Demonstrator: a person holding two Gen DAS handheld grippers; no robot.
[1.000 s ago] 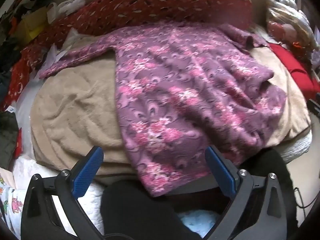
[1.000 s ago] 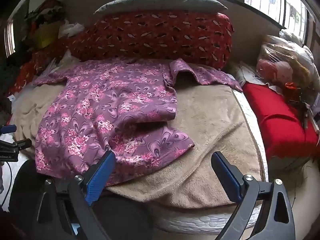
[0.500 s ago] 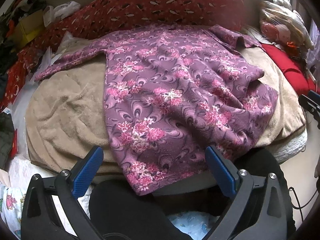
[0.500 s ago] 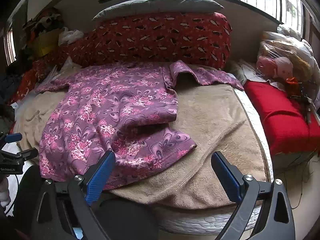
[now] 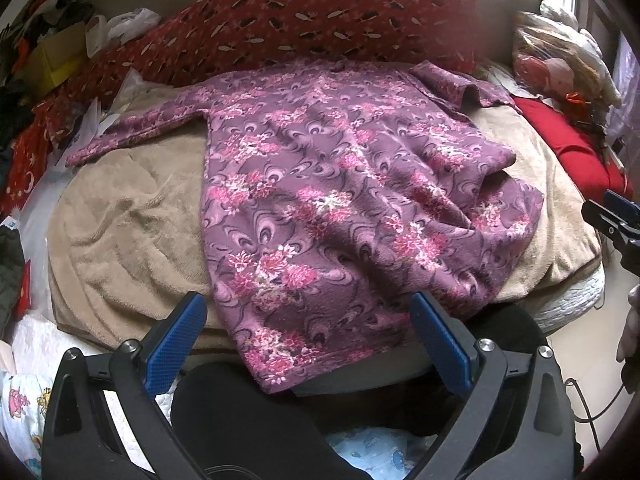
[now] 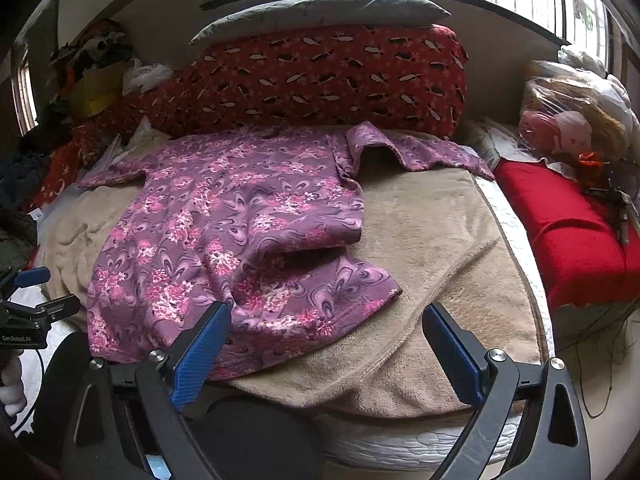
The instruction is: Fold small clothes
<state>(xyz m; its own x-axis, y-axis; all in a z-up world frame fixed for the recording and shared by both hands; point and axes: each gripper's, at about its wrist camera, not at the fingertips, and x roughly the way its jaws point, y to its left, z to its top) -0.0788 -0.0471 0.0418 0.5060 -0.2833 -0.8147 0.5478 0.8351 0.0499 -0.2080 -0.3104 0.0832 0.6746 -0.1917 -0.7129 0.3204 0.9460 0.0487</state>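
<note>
A purple floral long-sleeved top (image 5: 340, 208) lies spread on a beige blanket (image 5: 120, 232) on the bed, with its hem hanging over the near edge. It also shows in the right wrist view (image 6: 224, 236), where its right side is folded over in a ridge and the right sleeve lies bent near the pillow. My left gripper (image 5: 308, 340) is open and empty, just short of the hem. My right gripper (image 6: 326, 344) is open and empty, in front of the top's lower right corner. The right gripper also shows at the right edge of the left wrist view (image 5: 612, 216).
A red patterned bolster (image 6: 320, 76) and a grey pillow (image 6: 320, 12) lie at the head of the bed. A red cushion (image 6: 568, 232) and plastic bags (image 6: 568, 120) are on the right. Piled clothes and a yellow box (image 5: 52, 64) are at the left. The person's dark-clothed legs (image 5: 248, 420) are below the grippers.
Both grippers have pulled back and risen a little, so more of the top and bed shows. The top has not moved. Both stay open.
</note>
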